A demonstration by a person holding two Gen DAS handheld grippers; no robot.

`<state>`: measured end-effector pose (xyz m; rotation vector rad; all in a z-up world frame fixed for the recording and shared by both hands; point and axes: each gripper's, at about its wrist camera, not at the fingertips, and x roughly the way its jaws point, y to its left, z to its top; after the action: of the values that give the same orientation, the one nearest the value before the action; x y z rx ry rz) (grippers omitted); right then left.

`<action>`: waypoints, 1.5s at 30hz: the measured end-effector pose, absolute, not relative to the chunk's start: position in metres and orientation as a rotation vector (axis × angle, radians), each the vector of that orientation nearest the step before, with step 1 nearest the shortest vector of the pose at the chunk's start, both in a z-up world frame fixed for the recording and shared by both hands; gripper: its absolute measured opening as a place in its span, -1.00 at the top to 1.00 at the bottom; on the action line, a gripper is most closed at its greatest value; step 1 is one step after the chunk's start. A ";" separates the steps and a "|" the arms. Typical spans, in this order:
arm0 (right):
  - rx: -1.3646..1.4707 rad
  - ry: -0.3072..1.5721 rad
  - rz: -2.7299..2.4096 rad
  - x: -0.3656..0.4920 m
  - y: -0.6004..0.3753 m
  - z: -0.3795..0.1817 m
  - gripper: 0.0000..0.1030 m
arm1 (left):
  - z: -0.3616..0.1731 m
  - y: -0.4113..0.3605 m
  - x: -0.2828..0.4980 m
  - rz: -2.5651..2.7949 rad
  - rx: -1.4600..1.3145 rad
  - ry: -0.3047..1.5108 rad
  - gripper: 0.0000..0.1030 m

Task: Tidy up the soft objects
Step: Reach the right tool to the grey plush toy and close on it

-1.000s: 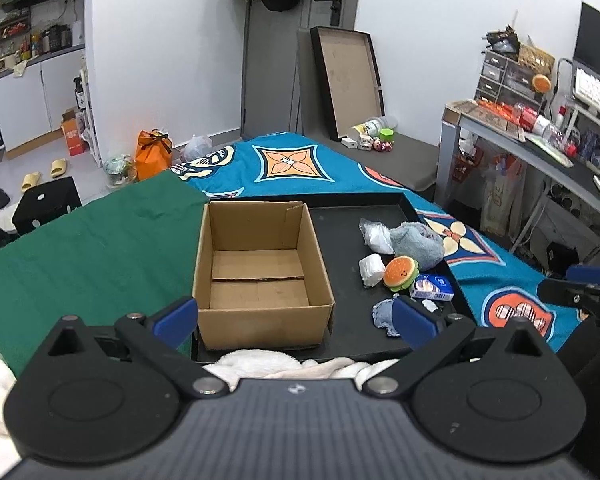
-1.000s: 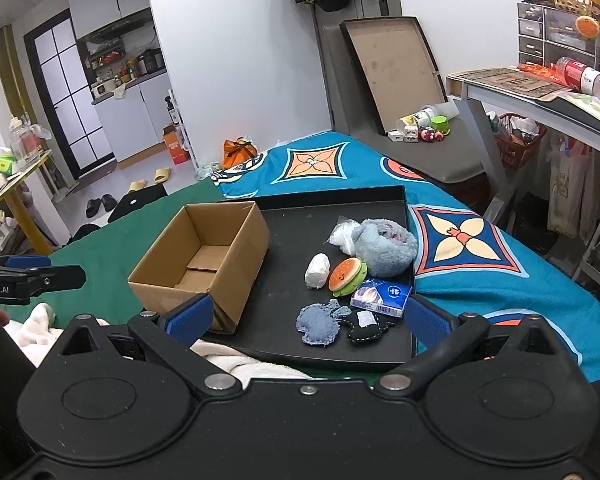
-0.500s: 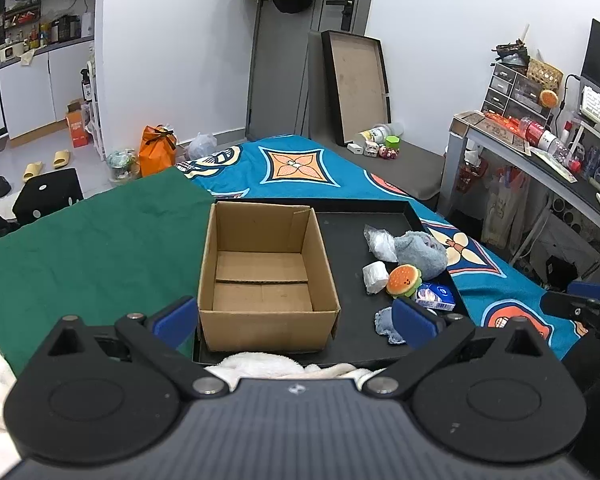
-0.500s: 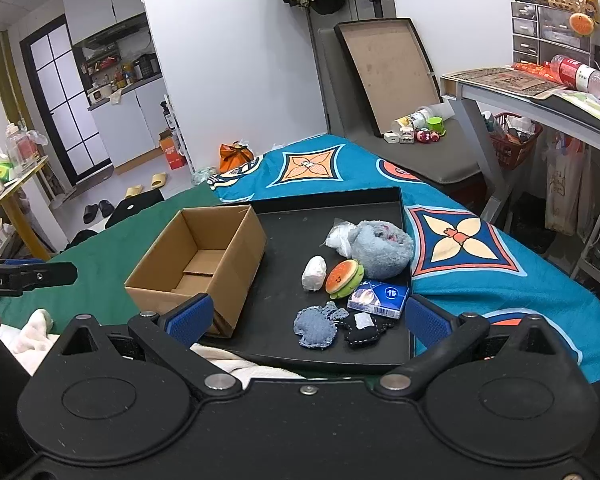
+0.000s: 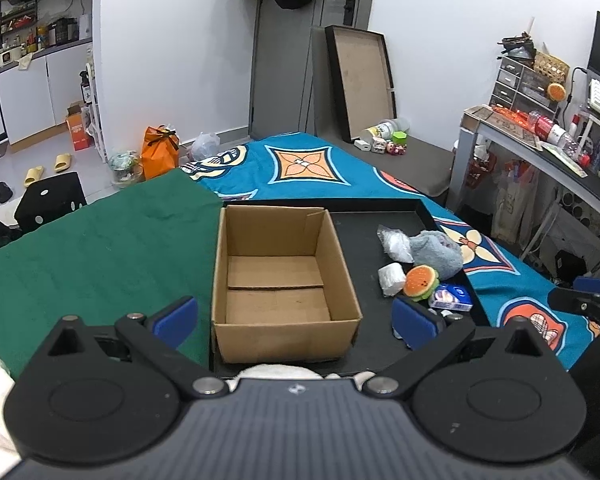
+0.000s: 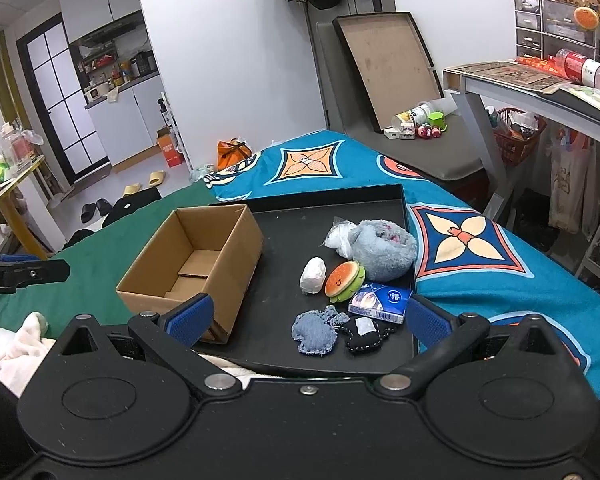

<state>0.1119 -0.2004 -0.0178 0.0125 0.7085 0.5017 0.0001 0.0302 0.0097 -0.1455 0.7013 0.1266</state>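
Left gripper (image 5: 294, 316): jaws spread wide, holding nothing.
Right gripper (image 6: 308, 318): jaws spread wide, holding nothing.
Cardboard box (image 5: 278, 280): on black tray (image 6: 292, 236), upright.

White walls (image 5: 172, 60), a grey door (image 5: 284, 64), a cluttered desk (image 6: 540, 92), kitchen cabinets (image 6: 112, 116) beyond.

Both fisheye views look forward and slightly down from just off the near edge of the shallow black rectangular tray (image 5: 380, 216) (image 6: 328, 204) on the bed, toward the grey door. The left wrist view sits square before the open brown cardboard box (image 5: 280, 272) (image 6: 196, 264); the right wrist view sits nearer the tray's right corner. Both share box, tray and door.
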 end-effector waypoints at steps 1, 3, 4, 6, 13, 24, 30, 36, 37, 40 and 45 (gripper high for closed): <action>0.012 0.707 0.501 0.114 -0.200 -0.019 -1.00 | 0.008 0.033 0.002 0.130 -0.146 0.703 -0.99; 0.015 0.707 0.497 0.118 -0.198 -0.021 -1.00 | 0.006 0.038 0.005 0.135 -0.144 0.707 -0.99; 0.018 0.707 0.494 0.120 -0.197 -0.022 -1.00 | 0.004 0.041 0.008 0.137 -0.143 0.710 -0.99; 0.022 0.706 0.489 0.125 -0.195 -0.025 -1.00 | 0.001 0.047 0.013 0.138 -0.143 0.719 -0.98; 0.027 0.712 0.471 0.142 -0.190 -0.033 -1.00 | -0.010 0.066 0.030 0.144 -0.133 0.747 -0.96; 0.001 0.758 0.458 0.169 -0.172 -0.057 -0.99 | -0.039 0.093 0.059 0.155 -0.170 0.743 -0.92; -0.047 0.786 0.456 0.186 -0.156 -0.072 -0.77 | -0.062 0.106 0.079 0.146 -0.207 0.763 -0.67; -0.063 0.804 0.418 0.208 -0.149 -0.087 -0.59 | -0.079 0.111 0.095 0.138 -0.226 0.786 -0.35; -0.067 0.804 0.408 0.212 -0.149 -0.090 -0.59 | -0.081 0.112 0.098 0.137 -0.228 0.787 -0.33; -0.071 0.807 0.380 0.225 -0.150 -0.095 -0.58 | -0.085 0.113 0.103 0.144 -0.234 0.795 -0.27; -0.084 0.798 0.337 0.245 -0.152 -0.101 -0.59 | -0.092 0.109 0.110 0.154 -0.224 0.799 -0.11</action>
<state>0.2454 -0.1516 -0.1014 -0.0840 0.7977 0.3366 0.1098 0.1093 -0.0922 -0.2235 0.7994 0.1543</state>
